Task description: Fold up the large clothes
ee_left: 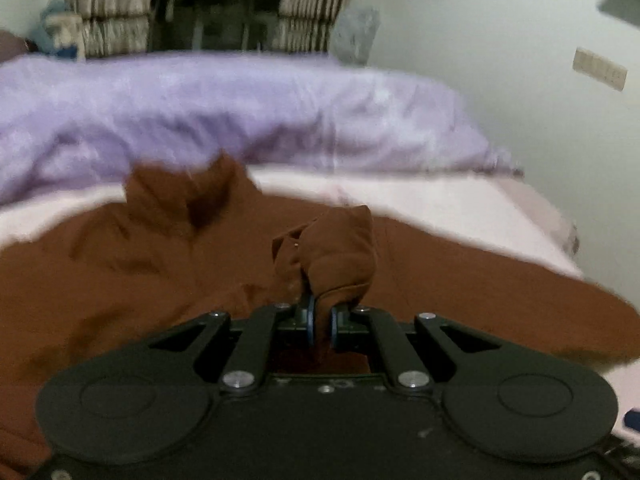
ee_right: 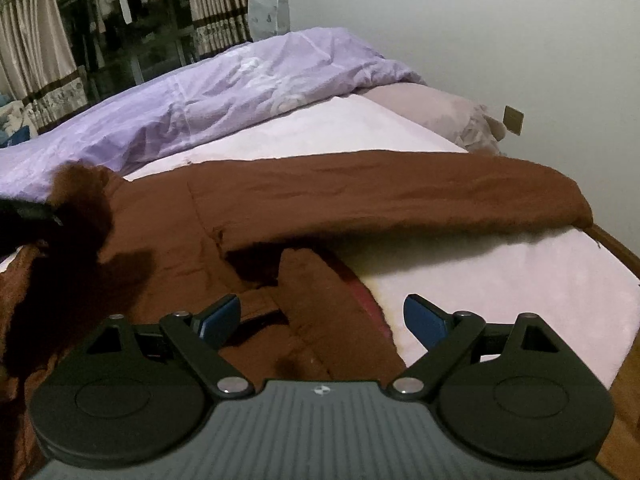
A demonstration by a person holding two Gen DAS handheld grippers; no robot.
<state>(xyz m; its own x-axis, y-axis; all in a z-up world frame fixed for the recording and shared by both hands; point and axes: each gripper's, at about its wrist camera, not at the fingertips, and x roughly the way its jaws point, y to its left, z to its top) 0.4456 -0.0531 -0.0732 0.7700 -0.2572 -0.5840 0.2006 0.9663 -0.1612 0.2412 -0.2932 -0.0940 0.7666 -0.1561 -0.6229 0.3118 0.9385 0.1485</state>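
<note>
A large brown garment [ee_left: 120, 280] lies spread over the pale pink bed sheet [ee_left: 460, 208]. My left gripper [ee_left: 321, 322] is shut on a bunched fold of the brown garment, which stands up between the blue pads. In the right wrist view the brown garment [ee_right: 360, 196] stretches across the bed with one sleeve reaching right. My right gripper [ee_right: 322, 318] is open and empty, its blue pads on either side of a raised ridge of the garment's edge. The left gripper [ee_right: 28, 212] shows at the far left there, holding a lifted tuft of brown cloth.
A crumpled lilac duvet [ee_right: 220, 92] lies along the far side of the bed, with a pinkish pillow [ee_right: 448, 116] at its right end. Curtains [ee_right: 36, 64] and a dark window stand behind. A white wall [ee_right: 500, 32] lies on the right. The wooden bed edge [ee_right: 624, 252] runs at right.
</note>
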